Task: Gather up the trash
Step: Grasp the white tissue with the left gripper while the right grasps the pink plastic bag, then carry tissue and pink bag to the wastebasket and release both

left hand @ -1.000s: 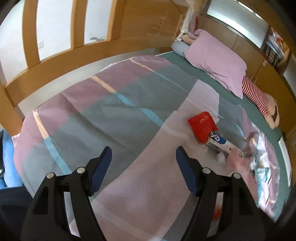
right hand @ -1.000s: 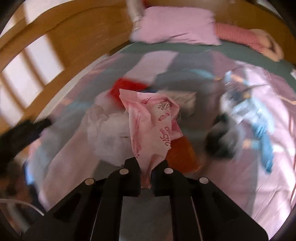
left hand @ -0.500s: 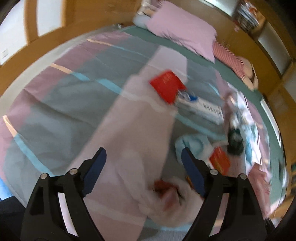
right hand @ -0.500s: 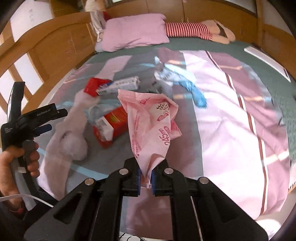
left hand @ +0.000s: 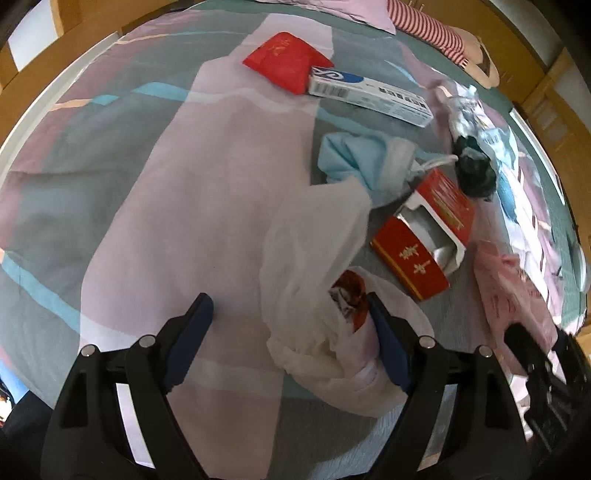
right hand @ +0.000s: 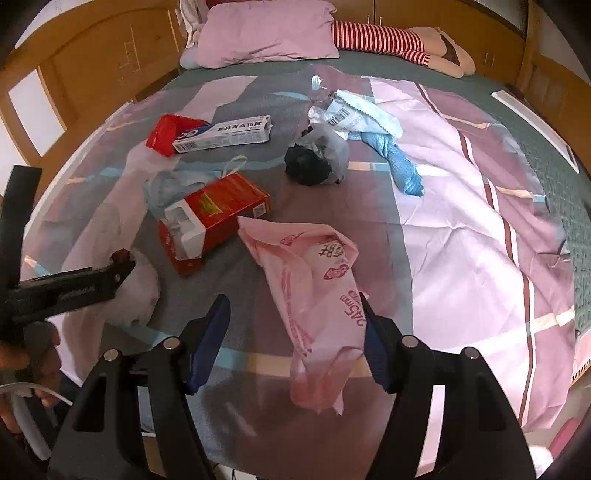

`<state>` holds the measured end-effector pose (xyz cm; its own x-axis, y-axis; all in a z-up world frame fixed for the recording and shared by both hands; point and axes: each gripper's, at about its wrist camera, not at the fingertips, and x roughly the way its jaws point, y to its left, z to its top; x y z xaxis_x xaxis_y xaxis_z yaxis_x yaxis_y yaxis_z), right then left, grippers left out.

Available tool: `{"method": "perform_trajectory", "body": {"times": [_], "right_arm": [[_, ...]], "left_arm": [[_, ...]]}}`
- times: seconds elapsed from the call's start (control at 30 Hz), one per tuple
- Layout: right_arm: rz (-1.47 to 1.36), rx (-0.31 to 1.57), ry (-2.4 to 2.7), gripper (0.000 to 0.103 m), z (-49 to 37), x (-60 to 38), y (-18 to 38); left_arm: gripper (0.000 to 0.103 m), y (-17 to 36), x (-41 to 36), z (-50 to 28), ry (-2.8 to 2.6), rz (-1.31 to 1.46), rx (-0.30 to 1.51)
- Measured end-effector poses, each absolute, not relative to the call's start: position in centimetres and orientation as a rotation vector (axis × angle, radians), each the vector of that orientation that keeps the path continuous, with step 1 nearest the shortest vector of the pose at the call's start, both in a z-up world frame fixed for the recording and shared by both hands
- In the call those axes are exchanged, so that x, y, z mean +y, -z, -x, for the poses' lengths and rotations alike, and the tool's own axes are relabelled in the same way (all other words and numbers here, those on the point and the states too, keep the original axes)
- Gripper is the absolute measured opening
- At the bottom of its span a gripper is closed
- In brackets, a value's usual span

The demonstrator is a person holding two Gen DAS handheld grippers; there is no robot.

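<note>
Trash lies scattered on the bed. My right gripper is open; a pink printed plastic wrapper lies on the quilt between its fingers, loose. My left gripper is open over a white plastic bag with red scraps inside. A red carton with an open white end, a crumpled light blue mask, a white and blue toothpaste box, a red packet and a black wad lie beyond.
A quilt of pink, grey and teal patches covers the bed. A clear wrapper with a barcode and a blue net cloth lie further back. A pink pillow and a striped doll lie at the wooden headboard.
My right gripper has opened and let go of the pink wrapper, which now lies on the quilt. My left gripper has swung right and down over the white bag.
</note>
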<state>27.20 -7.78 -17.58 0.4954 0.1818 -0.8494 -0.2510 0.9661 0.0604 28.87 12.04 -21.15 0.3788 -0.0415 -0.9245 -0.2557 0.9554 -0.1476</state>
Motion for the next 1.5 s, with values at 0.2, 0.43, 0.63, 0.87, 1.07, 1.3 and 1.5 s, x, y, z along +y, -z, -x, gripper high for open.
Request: {"method": "perform_trajectory", "body": {"times": [0.2, 0.43, 0.63, 0.87, 1.07, 1.3, 1.5], "right_arm": [[0.113, 1.041, -0.234, 0.066, -28.7, -7.9, 18.8], [0.179, 0.959, -0.286, 0.088, -27.8, -7.9, 16.3], [0.232, 0.999, -0.365, 0.09, -30.6, -7.6, 17.6], [0.21, 1.068, -0.389, 0.057, -31.2, -6.7, 19.8], [0.196, 1.028, -0.399, 0.032, -28.6, -5.9, 18.9], [0.162, 0.884, -0.334, 0.031, -24.4, -7.2, 14.2], [0.118, 0.789, -0.263, 0.031, -20.6, -10.2, 10.3]], "left_arm": [[0.05, 20.7, 10.9, -28.6, -0.064, 0.262, 1.171], [0.052, 20.8, 11.4, -27.9, -0.045, 0.309, 1.176], [0.06, 20.9, 10.9, -28.0, -0.037, 0.288, 1.184], [0.067, 21.0, 10.1, -28.2, -0.026, 0.251, 1.188], [0.033, 20.4, 10.3, -28.1, 0.008, 0.3, 1.152], [0.027, 16.5, 9.5, -27.4, 0.106, 0.321, 0.928], [0.026, 12.8, 7.5, -26.0, 0.006, 0.111, 0.744]]}}
